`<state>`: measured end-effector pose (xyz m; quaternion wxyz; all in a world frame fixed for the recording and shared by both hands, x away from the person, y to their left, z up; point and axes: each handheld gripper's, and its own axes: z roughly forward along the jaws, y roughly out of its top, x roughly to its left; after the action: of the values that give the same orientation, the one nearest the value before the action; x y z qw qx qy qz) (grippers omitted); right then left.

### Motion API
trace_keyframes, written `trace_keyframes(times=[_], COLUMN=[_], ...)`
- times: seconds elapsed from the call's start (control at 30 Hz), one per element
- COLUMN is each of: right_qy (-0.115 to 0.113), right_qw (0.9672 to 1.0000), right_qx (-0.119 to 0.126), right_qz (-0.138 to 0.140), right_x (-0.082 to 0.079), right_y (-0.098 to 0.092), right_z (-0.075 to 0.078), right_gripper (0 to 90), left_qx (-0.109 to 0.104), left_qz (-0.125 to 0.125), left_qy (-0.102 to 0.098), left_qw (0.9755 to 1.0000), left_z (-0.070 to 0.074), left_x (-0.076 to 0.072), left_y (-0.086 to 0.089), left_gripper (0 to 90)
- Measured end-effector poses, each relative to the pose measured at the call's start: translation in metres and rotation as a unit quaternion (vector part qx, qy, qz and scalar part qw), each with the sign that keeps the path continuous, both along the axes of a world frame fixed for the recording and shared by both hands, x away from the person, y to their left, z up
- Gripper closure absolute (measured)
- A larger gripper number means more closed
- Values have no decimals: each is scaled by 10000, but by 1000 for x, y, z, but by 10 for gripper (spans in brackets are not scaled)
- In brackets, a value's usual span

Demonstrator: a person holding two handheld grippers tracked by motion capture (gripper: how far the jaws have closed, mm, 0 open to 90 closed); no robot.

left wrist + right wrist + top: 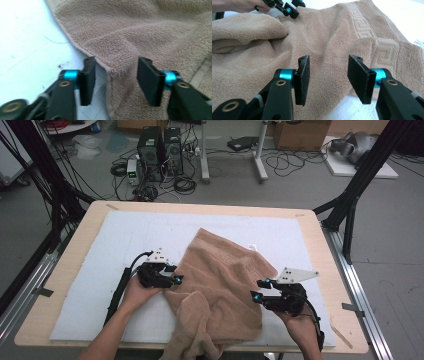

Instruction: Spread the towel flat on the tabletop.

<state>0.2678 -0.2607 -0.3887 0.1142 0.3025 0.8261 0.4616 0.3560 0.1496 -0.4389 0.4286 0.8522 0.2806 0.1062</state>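
- A tan towel (220,280) of looped terry cloth lies rumpled, its pile soft, matt and nubbly, with a flatter woven key-pattern band (384,47) along one edge.
- The counter (320,245) shows a pale wood rim with a smooth, dull finish; a white, faintly grainy foam-like sheet (100,265) covers its top, marked by small dark specks.
- The left hand-held gripper (172,274) and the right hand-held gripper (261,290) are black matt plastic, with glossy blue anodised metal collars (70,74), brass-coloured rivets (280,82) and rough black pads (359,77).
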Motion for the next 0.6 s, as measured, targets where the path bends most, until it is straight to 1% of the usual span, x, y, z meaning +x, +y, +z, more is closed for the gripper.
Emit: trace_keyframes(times=[0.07, 0.1, 0.17, 0.2, 0.23, 0.27, 0.37, 0.43, 0.53, 0.6], right_qy=[31, 56, 48, 59, 55, 70, 7, 35, -9, -39], right_qw=[10000, 10000, 10000, 9999, 9999, 9999, 9998, 9996, 9996, 9995], right_qx=[10, 15, 56, 66, 82, 91, 182, 275, 293, 305], right_qz=[-27, -33, -57, -77, -70, -75, -71, -52, -3, 24], right_x=[0, 0, 1, 1, 1, 1, 3, 4, 6, 7], right_y=[-2, -3, -4, -5, -5, -5, -3, -1, 5, 9], right_z=[-3, -4, -5, -6, -7, -8, -10, -11, -11, -11], right_gripper=[524, 524, 524, 524, 525, 526, 531, 532, 532, 531], left_qx=[95, 106, 162, 160, 180, 141, 41, -39, -46, -124], left_qz=[-13, -48, -67, -62, -40, -21, 2, 29, 110, 223], left_qy=[-146, -161, -158, -117, -107, -108, -211, -280, -384, -450], left_qw=[9998, 9998, 9997, 9998, 9998, 9998, 9998, 9996, 9992, 9987], left_z=[1, 1, 1, 1, 2, 3, 9, 14, 20, 23], left_x=[-2, -2, -2, -2, -2, -3, -6, -11, -19, -26], left_y=[-2, -2, -1, -1, 0, 1, 4, 8, 16, 24], left_gripper=[628, 661, 766, 802, 818, 828, 838, 839, 839, 840])
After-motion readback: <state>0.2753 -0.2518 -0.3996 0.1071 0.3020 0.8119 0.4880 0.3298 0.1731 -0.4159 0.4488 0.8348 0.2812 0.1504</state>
